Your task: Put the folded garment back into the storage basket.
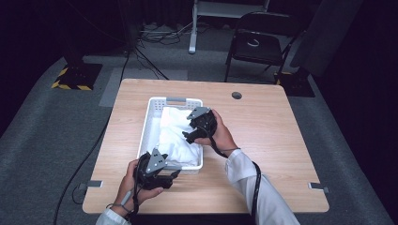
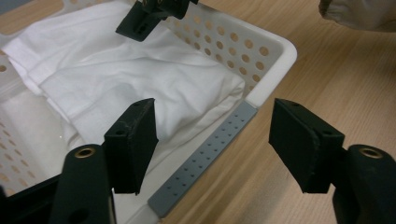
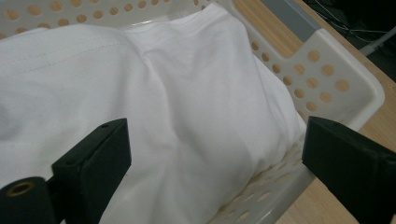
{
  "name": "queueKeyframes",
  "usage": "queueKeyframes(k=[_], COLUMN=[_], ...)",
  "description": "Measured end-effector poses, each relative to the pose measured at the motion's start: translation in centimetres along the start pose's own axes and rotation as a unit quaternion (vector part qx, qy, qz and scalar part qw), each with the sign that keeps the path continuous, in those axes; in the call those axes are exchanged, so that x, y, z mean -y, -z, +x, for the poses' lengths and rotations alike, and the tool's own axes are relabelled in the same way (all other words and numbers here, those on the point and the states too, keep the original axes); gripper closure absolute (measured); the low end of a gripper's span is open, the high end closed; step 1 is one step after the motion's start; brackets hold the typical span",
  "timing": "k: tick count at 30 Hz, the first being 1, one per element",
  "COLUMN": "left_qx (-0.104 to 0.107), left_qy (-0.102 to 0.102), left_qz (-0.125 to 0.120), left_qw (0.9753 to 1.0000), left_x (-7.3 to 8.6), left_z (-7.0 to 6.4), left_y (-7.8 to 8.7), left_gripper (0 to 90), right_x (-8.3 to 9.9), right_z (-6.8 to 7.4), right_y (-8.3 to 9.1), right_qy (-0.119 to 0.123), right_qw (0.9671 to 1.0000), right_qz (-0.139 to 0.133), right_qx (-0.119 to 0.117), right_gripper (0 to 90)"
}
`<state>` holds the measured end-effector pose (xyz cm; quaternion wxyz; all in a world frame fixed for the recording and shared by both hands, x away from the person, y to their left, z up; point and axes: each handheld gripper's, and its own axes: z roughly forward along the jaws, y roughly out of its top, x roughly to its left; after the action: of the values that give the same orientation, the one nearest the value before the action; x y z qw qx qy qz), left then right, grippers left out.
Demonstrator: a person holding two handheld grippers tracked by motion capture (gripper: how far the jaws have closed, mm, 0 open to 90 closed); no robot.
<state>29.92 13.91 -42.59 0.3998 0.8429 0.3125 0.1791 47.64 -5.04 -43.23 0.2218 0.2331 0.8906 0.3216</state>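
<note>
Wooden table (image 1: 267, 136) stood on grey carpet, light woodgrain top, rounded corners. Round cable hole (image 1: 237, 95) sat near far edge, right of centre. Small metal brackets (image 1: 94, 184) stuck out at near left and near right edges. White perforated basket (image 1: 149, 123) rested directly on tabletop, left of centre, long side running away from person, grey handle strips at both short ends. Basket held white cloth (image 1: 176, 136). Tabletop right of basket was plain wood.

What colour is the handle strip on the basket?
Grey handle strip, clearest in the left gripper view.
</note>
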Motion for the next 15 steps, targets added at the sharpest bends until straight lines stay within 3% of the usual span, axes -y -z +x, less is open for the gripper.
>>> queueKeyframes(k=[7, 15], left_qx=[0.006, 0.014], left_qy=[-0.008, -0.013], left_qz=[0.002, 0.001], left_qw=[1.0, 0.9998], left_x=[-0.2, -0.4], left_z=[-0.9, -2.3], left_y=[-0.4, -1.0], left_gripper=[23.2, 6.2], right_x=[0.2, 0.5], right_z=[0.0, -0.2], right_y=[0.3, 0.7], right_qy=[0.004, 0.009], right_qw=[0.9999, 0.9999], right_qz=[-0.003, 0.001], right_qx=[-0.009, -0.013], right_gripper=[4.4, 2.7])
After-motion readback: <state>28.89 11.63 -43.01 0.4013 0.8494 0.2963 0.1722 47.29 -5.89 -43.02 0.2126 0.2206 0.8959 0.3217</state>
